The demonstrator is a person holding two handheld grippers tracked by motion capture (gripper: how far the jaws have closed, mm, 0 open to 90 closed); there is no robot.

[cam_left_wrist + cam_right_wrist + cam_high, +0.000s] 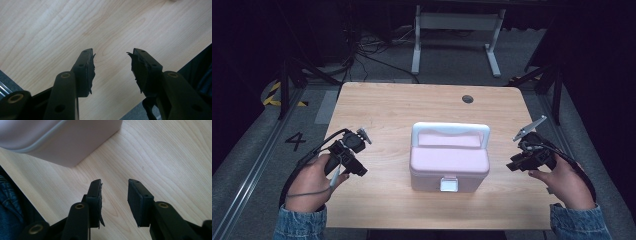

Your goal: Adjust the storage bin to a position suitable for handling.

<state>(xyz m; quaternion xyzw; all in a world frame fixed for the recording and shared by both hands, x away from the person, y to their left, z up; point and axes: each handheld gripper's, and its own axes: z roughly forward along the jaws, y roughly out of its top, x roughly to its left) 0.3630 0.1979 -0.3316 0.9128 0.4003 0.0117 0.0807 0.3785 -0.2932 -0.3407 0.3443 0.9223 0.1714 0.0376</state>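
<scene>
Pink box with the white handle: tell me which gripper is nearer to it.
Right, narrowly. The right gripper sits just off the right side of the pink box, jaws open toward it. The left gripper is off the box's left side, with more bare table between.

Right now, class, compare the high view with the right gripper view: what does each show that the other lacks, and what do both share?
High view alone: the box's white handle, front latch, the left gripper, both hands, the table's cable hole. Right gripper view alone: a close look at the right gripper, open over bare wood, and denim at the left edge. Both: the pink box and the table.
</scene>
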